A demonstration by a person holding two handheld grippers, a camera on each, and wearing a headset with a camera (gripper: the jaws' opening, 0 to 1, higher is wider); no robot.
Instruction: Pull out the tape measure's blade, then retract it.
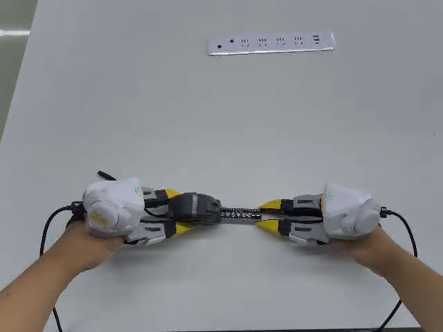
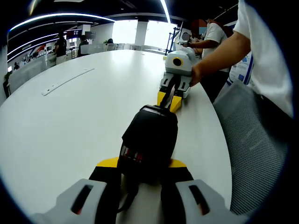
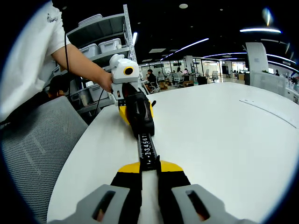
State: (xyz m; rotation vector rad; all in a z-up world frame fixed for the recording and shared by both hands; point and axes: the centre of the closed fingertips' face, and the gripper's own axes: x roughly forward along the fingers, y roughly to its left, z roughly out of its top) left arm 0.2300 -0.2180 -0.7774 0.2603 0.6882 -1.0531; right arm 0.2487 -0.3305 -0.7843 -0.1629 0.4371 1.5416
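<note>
Head view, item one: tape measure (image 1: 196, 207), black case, clamped between the yellow-tipped jaws of the left gripper (image 1: 178, 211); I cannot tell whether the case touches the white surface (image 1: 208, 124). Item two: blade (image 1: 241, 215), drawn out a short way, running straight from the case to the right gripper (image 1: 270, 216), whose jaws I see pinched on its free end. In the right gripper view, printed numerals run forward from between those jaws. Item three: power strip (image 1: 270, 43), flat on the surface, well beyond both sets of jaws.
</note>
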